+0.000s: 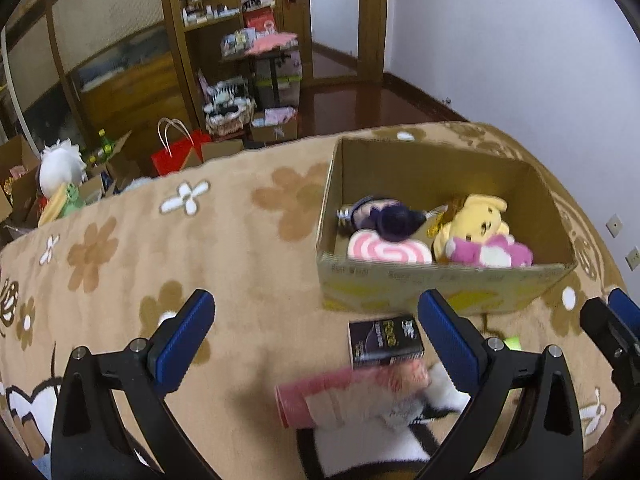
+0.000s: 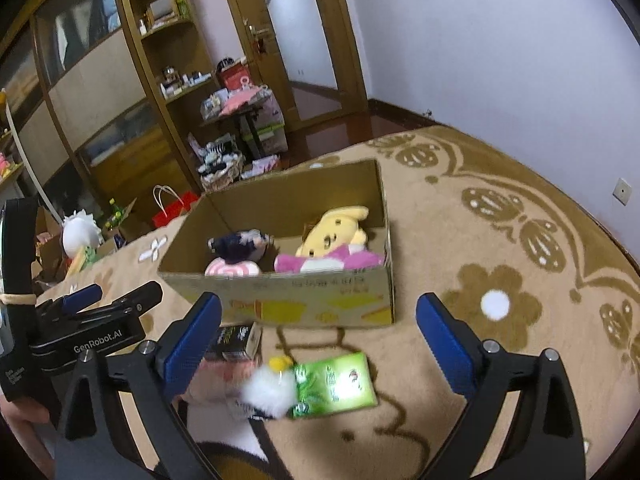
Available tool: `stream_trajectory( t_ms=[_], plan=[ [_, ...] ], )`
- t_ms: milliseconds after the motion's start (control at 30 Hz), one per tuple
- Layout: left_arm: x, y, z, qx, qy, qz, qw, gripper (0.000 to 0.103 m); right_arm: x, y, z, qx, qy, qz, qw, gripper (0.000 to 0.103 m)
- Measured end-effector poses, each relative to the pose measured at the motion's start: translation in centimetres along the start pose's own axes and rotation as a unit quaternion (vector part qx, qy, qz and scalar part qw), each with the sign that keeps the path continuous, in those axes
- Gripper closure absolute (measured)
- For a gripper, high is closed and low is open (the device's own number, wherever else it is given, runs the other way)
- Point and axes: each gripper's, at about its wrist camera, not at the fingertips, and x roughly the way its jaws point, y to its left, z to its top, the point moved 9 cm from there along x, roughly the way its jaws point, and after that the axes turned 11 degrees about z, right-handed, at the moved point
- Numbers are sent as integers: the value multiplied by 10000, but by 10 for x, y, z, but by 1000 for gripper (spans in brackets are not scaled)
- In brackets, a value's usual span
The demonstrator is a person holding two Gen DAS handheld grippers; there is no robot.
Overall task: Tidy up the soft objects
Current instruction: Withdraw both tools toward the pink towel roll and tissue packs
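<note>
An open cardboard box point(image 1: 444, 286) point(image 2: 280, 302) stands on a tan flowered blanket. It holds a yellow plush point(image 1: 476, 216) point(image 2: 336, 232), a dark purple plush point(image 1: 392, 216) point(image 2: 240, 246), a pink swirl plush point(image 1: 390, 250) point(image 2: 232, 270) and a pink plush point(image 1: 492, 254) point(image 2: 328, 260). My left gripper point(image 1: 316, 340) is open above a pink and white soft item point(image 1: 352, 396). My right gripper point(image 2: 318, 340) is open above a white fluffy toy point(image 2: 268, 390) next to a green packet point(image 2: 336, 384).
A small black box point(image 1: 384, 340) point(image 2: 236, 342) lies in front of the cardboard box. The blanket point(image 1: 240, 240) ends at a far edge. Beyond it are wooden shelves point(image 1: 200, 40), a red bag point(image 1: 176, 152) and floor clutter. A white wall point(image 2: 500, 60) is at right.
</note>
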Motion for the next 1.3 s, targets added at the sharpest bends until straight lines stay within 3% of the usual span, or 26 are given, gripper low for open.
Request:
stream_trajectory(
  t_ms=[300, 400, 767, 967, 1300],
  plan=[
    [23, 2, -30, -20, 476, -172, 9987, 2, 23, -6, -31, 130, 420, -35, 9990, 1],
    [28, -5, -40, 212, 540, -386, 9976, 2, 31, -14, -40, 213, 560, -63, 9982, 1],
    [43, -33, -70, 861, 788, -494, 9919, 2, 56, -33, -69, 460, 962, -120, 9942, 1],
    [48, -48, -86, 1153, 917, -546, 9876, 2, 62, -38, -76, 446, 1036, -201, 9934, 1],
    [55, -63, -102, 1229, 1142, -618, 9839, 2, 68, -48, -81, 453, 1091, -359, 9924, 1]
  ],
)
